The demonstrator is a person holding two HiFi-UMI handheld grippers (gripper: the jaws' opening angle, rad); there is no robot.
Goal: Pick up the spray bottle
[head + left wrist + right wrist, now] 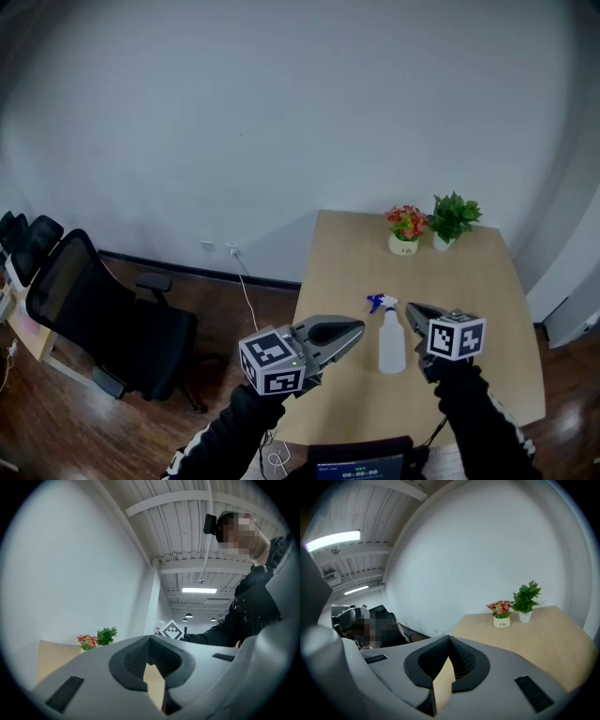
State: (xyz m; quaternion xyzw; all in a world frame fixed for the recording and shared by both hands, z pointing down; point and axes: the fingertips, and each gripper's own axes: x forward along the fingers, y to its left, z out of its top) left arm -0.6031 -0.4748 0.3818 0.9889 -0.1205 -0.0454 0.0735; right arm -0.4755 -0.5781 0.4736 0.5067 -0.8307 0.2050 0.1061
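Observation:
A white spray bottle (391,345) with a blue trigger head lies on the wooden table (487,309), head pointing toward the far side. My left gripper (359,328) hovers just left of the bottle, jaws shut with nothing between them. My right gripper (410,307) hangs close on the bottle's right side, also shut and empty. In the left gripper view the tips of the left gripper (150,638) meet, and in the right gripper view the right gripper (449,638) is closed the same way. Neither gripper view shows the bottle.
A pot of red flowers (406,228) and a small green plant (453,219) stand at the table's far edge. A black office chair (103,323) sits on the floor to the left. A white wall lies behind. A small screen (361,464) shows at the bottom.

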